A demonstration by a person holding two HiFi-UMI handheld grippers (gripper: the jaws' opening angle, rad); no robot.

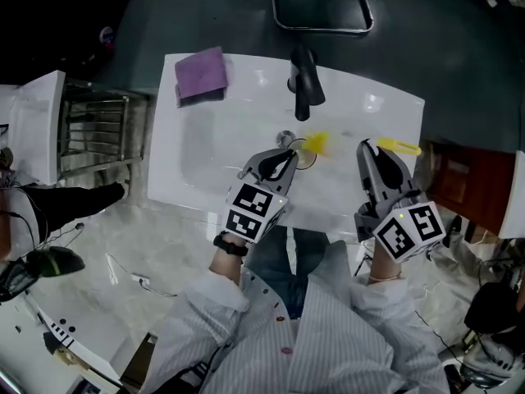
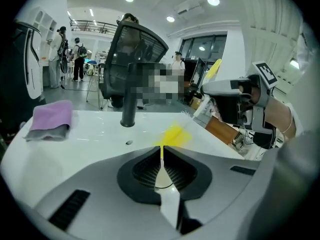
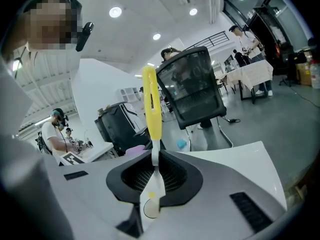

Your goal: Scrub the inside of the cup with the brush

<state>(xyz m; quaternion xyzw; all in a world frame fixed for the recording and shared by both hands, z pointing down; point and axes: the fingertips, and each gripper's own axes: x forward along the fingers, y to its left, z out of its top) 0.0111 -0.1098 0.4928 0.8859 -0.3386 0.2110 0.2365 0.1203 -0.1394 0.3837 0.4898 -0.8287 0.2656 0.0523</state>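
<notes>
My right gripper (image 1: 376, 151) (image 3: 154, 156) is shut on a brush (image 1: 399, 147) (image 3: 151, 104). Its yellow slotted handle sticks out beyond the jaws, over the right end of the white sink (image 1: 205, 146). The left gripper (image 1: 285, 161) (image 2: 162, 150) is shut on a thin pale stem that carries a small, blurred yellow object (image 1: 316, 142) (image 2: 173, 134); I cannot tell whether it is the cup. It hangs above the basin just right of the drain (image 1: 285, 137). In the left gripper view, the right gripper (image 2: 231, 96) shows at the right with the yellow handle (image 2: 214, 69).
A black faucet (image 1: 305, 80) (image 2: 129, 96) stands at the sink's back middle. A folded purple cloth (image 1: 202, 74) (image 2: 52, 119) lies on its back left corner. A metal rack (image 1: 98, 130) is left of the sink, and an office chair (image 1: 321, 6) (image 3: 192, 89) stands behind it.
</notes>
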